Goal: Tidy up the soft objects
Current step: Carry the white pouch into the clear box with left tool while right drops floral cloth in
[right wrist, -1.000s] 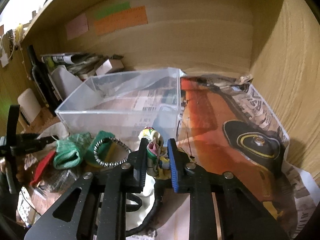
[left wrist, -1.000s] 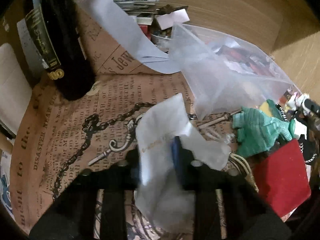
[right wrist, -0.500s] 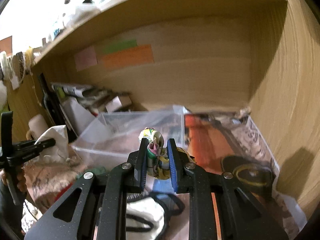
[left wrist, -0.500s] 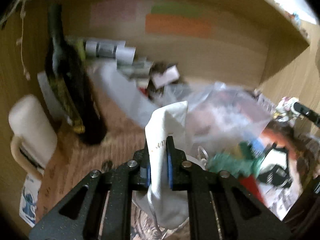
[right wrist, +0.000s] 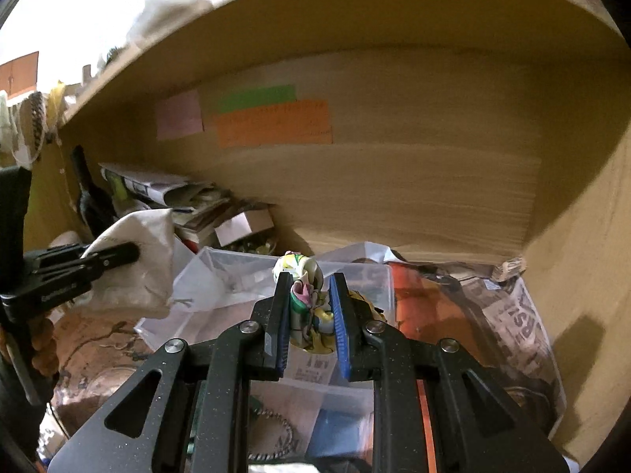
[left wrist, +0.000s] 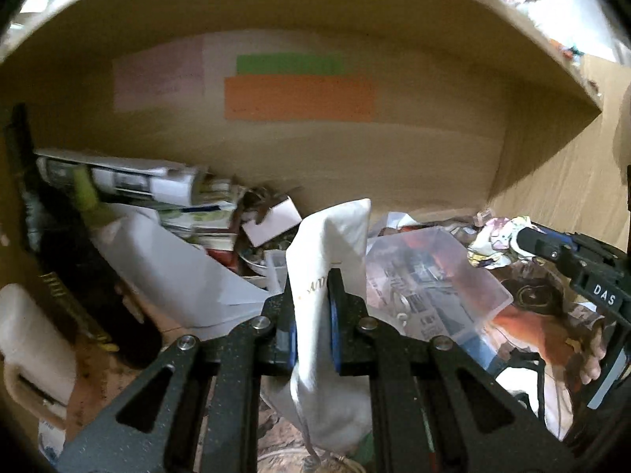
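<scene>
My left gripper (left wrist: 311,307) is shut on a white cloth pouch (left wrist: 331,244), held upright in the air in front of a clear plastic bin (left wrist: 441,287). The pouch also shows in the right wrist view (right wrist: 138,260), with the left gripper (right wrist: 130,252) clamped on it at the left. My right gripper (right wrist: 307,307) is shut on a small multicoloured soft cloth item (right wrist: 305,295), held above the near edge of the clear bin (right wrist: 236,272). The right gripper (left wrist: 524,238) with its colourful cloth (left wrist: 493,242) shows at the right of the left wrist view.
A dark bottle (left wrist: 59,252) stands at the left. Rolled papers and small boxes (left wrist: 157,189) lie against the wooden back wall. Printed newspaper (right wrist: 504,315) covers the shelf floor at right. A beaded bracelet (right wrist: 276,433) lies below the right gripper.
Both grippers have risen off the shelf floor with their loads. The left lifted the white pouch upright; the right carried the colourful cloth up and toward the clear bin.
</scene>
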A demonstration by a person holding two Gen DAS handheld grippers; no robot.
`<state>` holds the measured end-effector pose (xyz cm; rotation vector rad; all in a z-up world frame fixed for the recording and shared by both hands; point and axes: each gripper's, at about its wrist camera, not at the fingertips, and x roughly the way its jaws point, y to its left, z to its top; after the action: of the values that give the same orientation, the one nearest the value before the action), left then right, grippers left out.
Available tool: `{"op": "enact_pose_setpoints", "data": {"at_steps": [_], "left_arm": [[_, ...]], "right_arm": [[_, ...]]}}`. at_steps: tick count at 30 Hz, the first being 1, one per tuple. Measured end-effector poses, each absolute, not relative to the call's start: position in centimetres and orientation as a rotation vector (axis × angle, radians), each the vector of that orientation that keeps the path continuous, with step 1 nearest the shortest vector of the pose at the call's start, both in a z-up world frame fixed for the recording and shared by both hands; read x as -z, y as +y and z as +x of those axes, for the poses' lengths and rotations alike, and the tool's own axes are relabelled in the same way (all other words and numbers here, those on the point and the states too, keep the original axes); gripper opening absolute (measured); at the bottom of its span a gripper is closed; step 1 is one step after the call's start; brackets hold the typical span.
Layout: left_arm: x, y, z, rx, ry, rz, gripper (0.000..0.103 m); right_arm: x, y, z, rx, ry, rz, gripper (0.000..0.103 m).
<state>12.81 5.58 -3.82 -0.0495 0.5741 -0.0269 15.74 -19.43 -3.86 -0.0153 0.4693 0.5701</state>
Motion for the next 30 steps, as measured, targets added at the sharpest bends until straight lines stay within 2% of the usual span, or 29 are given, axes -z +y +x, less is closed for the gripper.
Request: {"op": "enact_pose_setpoints", "data": {"at_steps": [11, 22, 24, 26, 29, 30], "left_arm": [[8.1, 3.2, 19.3, 0.074, 0.747, -0.008, 0.012], [11.3, 1.5, 22.2, 0.132, 0.876, 0.004, 0.012], [11.5, 1.2, 22.3, 0.136, 0.891, 0.004, 0.014], [11.5, 1.2, 22.2, 0.137, 0.893, -0.004, 0.020], [11.0, 1.6, 22.0, 0.132, 0.878, -0.004, 0.031], [10.8, 1.6, 21.9, 0.126, 0.868, -0.001, 0.039]], "right_arm": [[6.7, -16.3, 19.9, -0.579, 0.620, -0.112, 0.017], [9.2, -14.6, 22.0, -0.591, 0.746, -0.184, 0.019], [9.1, -14.7, 22.0, -0.591, 0.748, -0.188, 0.025], [9.0, -14.6, 21.9, -0.584, 0.739, -0.194, 0.039], [8.4, -14.9, 21.5, -0.578, 0.709, -0.190, 0.058], [8.1, -15.0, 21.3, -0.577, 0.697, -0.185, 0.061]]}}
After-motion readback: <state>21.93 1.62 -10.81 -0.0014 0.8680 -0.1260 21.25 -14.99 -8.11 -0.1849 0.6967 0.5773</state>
